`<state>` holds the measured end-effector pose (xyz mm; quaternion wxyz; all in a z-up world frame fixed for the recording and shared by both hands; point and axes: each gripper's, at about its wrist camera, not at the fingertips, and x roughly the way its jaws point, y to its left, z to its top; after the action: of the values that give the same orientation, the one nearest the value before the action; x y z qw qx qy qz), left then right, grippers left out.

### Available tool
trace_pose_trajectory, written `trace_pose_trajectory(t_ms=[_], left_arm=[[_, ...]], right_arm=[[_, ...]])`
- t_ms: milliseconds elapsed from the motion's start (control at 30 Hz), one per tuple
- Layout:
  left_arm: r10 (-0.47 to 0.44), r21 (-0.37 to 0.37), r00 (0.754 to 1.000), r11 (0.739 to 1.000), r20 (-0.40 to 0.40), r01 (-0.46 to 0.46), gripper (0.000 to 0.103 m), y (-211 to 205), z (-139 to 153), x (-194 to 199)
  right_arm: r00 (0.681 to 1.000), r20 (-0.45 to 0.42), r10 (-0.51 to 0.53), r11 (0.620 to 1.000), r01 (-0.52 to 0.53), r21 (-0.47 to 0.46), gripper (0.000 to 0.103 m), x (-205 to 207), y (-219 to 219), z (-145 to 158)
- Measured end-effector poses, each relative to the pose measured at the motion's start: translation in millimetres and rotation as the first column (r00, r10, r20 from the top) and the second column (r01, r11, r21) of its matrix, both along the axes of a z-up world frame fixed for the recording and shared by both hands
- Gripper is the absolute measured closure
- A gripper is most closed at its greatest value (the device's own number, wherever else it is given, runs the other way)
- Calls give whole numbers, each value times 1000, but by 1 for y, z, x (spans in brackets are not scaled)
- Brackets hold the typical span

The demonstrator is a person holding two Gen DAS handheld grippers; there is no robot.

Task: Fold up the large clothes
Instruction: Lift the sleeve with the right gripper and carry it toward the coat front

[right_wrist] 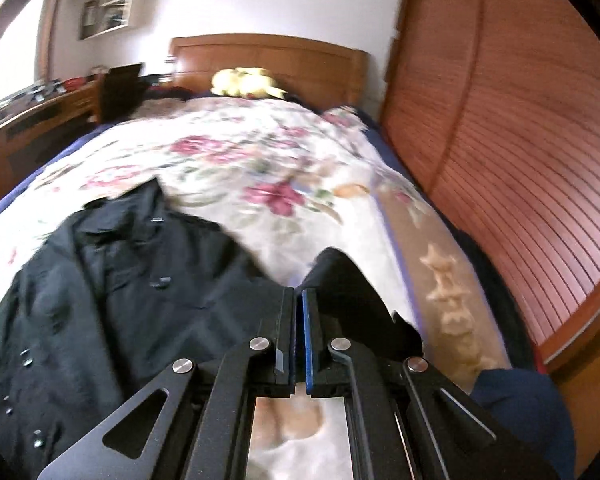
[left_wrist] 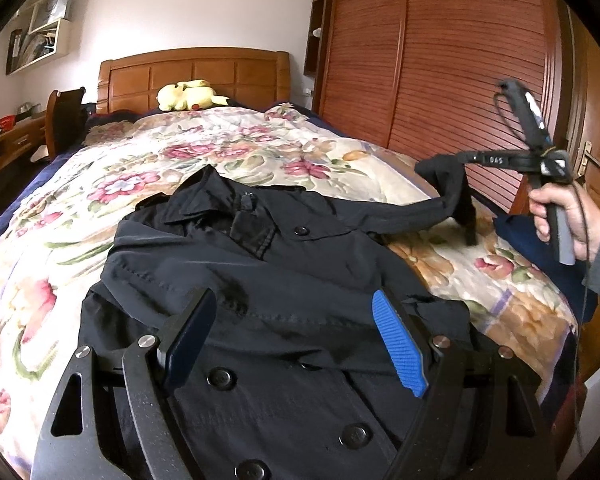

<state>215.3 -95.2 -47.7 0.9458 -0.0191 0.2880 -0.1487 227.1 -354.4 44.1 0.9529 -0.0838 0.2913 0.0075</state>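
Observation:
A large black buttoned coat lies front up on the floral bedspread, collar toward the headboard. My left gripper hovers open over the coat's chest, nothing between its black and blue fingers. At the right, a hand holds my right gripper, shut on the end of the coat's sleeve and holding it lifted off the bed. In the right wrist view the right gripper has its pads together on the black sleeve cloth, with the coat spread to the left.
A yellow plush toy lies by the wooden headboard. Slatted wooden wardrobe doors run close along the bed's right side. A desk and chair stand at the left. Dark blue cloth hangs at the bed's right edge.

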Motion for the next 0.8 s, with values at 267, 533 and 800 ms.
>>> trace_pose_trajectory(t_ms=[267, 533, 800], left_arm=[[-9, -18, 999, 1000, 31, 10, 22, 11, 11, -16], [8, 2, 999, 1000, 54, -8, 22, 30, 15, -27], [24, -12, 998, 1000, 62, -23, 22, 48, 19, -33]], right_arm=[[989, 9, 149, 987, -149, 52, 101, -45, 34, -5], [975, -82, 208, 973, -198, 117, 100, -61, 51, -40], [969, -142, 201, 976, -186, 115, 100, -65, 63, -53]])
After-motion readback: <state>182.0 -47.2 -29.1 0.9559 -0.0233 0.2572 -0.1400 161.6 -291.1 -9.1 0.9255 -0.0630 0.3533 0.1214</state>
